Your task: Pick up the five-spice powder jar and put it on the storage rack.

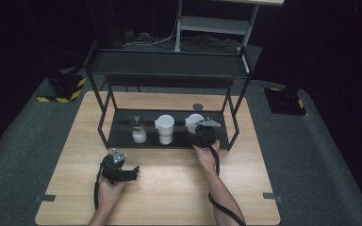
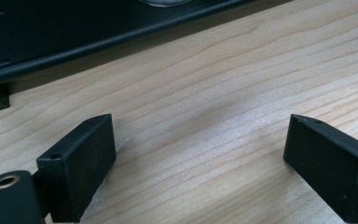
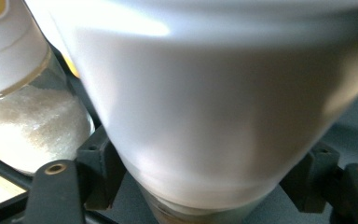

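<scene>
Three jars stand in a row on the lower tray of the black rack [image 1: 122, 137], which sits at the far half of the wooden table [image 1: 169, 188]: a small glass jar with a dark lid [image 1: 138, 130] on the left, a white-capped jar [image 1: 164, 129] in the middle, and a third white-capped jar [image 1: 193, 120] on the right.

Two grippers are in play, one per hand. The right gripper [image 1: 199, 136] is at the right-hand jar, on the rack tray (its grey plate sits over the jar's near side). In the right gripper view that jar's white cap [image 3: 205, 107] looms between the two black jaws, with the jar's narrower neck low between them. I can't tell whether the pads press the jar or stand just clear. The middle jar [image 3: 23, 107] shows just beside it, holding pale granules.

The left gripper [image 1: 131, 173] rests low over bare table, well apart from the rack, lying roughly level. Its jaws stand wide with nothing between them, only wood grain (the rack's front edge [image 2: 98, 42] runs across the top of the left gripper view).
</scene>
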Action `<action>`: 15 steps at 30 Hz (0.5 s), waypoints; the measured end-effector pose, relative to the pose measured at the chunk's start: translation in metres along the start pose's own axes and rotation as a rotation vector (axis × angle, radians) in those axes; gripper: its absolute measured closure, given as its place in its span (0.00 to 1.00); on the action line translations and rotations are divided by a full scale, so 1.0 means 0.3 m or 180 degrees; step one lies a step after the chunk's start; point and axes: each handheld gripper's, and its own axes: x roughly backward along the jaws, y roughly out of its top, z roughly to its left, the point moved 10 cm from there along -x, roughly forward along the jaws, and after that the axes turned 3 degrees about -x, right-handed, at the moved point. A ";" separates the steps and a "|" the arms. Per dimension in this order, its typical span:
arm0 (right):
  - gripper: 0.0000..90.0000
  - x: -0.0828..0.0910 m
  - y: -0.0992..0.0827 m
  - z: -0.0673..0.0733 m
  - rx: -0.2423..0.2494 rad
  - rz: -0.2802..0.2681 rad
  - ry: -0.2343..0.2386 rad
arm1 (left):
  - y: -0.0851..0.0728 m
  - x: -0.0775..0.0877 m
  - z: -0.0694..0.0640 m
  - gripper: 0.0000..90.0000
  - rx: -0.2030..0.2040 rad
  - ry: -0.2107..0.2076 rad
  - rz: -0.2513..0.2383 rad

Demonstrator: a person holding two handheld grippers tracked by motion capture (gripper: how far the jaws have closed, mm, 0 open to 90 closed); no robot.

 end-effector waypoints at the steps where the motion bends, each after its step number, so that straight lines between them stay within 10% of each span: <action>1: 0.27 0.001 0.001 0.000 0.0004 -0.0003 -0.0005 | 0.000 0.000 0.000 0.10 -0.0001 0.0000 0.0000; 15: 0.17 0.010 -0.010 -0.023 -0.0065 0.0037 0.0142 | 0.000 0.000 0.000 0.10 -0.0002 -0.0001 0.0000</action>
